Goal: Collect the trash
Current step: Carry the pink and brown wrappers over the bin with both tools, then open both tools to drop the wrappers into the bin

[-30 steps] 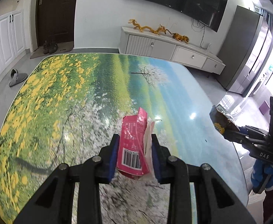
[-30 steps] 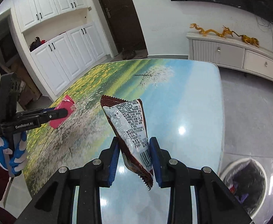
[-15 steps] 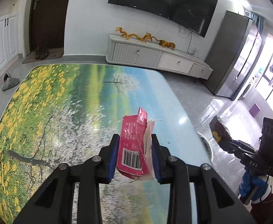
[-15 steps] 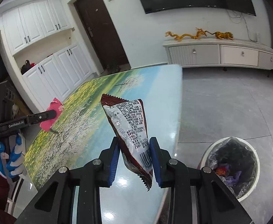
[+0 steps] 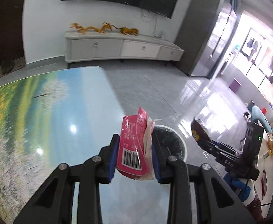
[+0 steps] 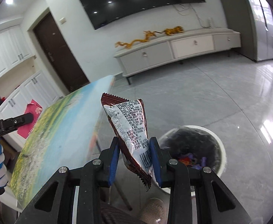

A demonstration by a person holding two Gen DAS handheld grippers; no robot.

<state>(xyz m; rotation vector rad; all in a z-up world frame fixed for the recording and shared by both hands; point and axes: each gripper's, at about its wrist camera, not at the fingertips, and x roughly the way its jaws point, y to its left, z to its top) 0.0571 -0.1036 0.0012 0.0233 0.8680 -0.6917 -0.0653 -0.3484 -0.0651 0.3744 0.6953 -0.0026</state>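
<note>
While both claws sit clamped, each grips one piece of trash. Left claw [image 5: 134, 158]: a crumpled pink packet [image 5: 133, 145] with a barcode, pale liner showing at its side, held above the worktop [image 5: 52, 115] edge. Right claw [image 6: 134, 158]: a brown wrapper [image 6: 130, 128], silvery printed back with a barcode, zigzag-cut ends, held off the worktop beside the round white bin [image 6: 221, 149]. Count: two wrappers, one bin, black liner, coloured scraps inside.

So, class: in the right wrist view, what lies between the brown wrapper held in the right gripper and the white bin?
Only bare grey floor. In the right wrist view the brown wrapper hangs in the right gripper beside the white bin.
</note>
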